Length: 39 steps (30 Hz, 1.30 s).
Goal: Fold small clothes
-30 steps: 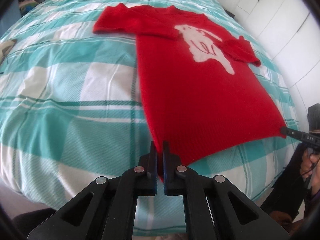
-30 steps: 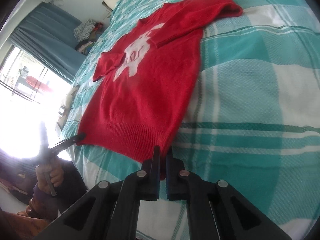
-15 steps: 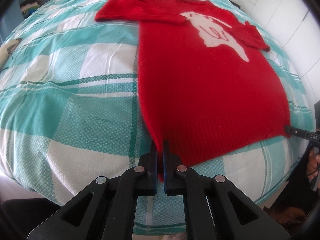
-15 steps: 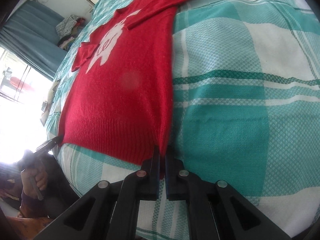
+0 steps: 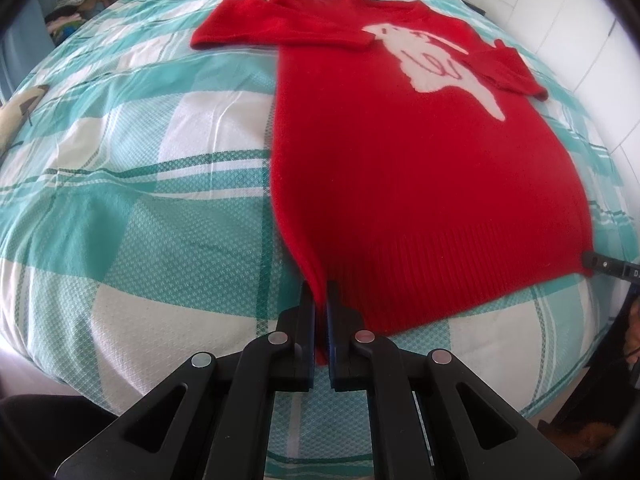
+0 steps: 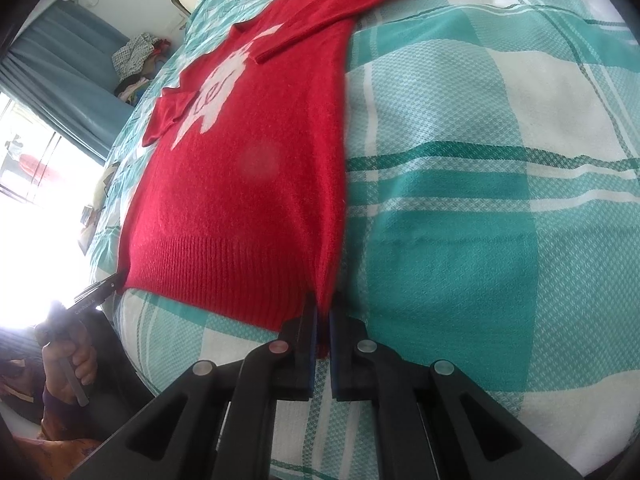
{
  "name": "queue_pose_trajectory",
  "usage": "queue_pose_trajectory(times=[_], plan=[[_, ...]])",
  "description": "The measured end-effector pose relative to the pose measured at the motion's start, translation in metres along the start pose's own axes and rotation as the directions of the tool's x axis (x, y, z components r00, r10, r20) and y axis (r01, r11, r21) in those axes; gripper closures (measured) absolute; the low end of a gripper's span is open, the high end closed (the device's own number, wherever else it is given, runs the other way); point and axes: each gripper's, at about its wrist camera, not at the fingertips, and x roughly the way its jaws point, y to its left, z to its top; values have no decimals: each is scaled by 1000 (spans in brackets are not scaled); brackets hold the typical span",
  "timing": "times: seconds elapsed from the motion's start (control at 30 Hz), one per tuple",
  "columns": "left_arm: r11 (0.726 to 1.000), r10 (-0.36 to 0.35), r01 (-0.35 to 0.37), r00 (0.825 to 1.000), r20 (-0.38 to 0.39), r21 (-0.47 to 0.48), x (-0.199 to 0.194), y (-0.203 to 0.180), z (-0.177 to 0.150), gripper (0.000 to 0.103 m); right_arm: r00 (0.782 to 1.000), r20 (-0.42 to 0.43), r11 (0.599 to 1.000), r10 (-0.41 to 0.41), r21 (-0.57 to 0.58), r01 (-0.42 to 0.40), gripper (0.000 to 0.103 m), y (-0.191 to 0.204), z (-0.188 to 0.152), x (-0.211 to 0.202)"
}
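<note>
Both tools on sweater hem

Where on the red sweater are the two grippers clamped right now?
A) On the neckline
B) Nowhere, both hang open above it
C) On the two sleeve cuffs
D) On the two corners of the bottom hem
D: the left gripper and the right gripper each pinch a corner of the ribbed hem of the sweater, which lies spread on the bed.
</note>
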Motion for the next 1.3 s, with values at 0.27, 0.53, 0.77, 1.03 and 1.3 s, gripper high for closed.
queue_pose_trajectory(times=[0.27, 0.53, 0.77, 1.03, 1.3], plan=[[1000, 18, -18, 1000, 9, 4, 1, -1, 1, 98, 1000, 7, 1000, -4, -6, 4, 100, -1, -1, -3], [999, -18, 19, 1000, 13, -30, -3, 5, -1, 97, 1000, 18, 1000, 12, -8, -12, 92, 1, -2, -5], [998, -37, 38, 999, 16, -52, -6, 7, -2, 94, 999, 35, 1000, 18, -1, -18, 81, 1, -6, -10], [994, -100, 102, 994, 31, -49, -15, 3, -4, 38, 999, 46, 1000, 3, 8, -3, 61, 4, -9, -20], [992, -113, 118, 988, 102, -49, -46, -5, -19, 23, 983, 107, 987, -146, -47, 151, 49, 10, -9, -54]])
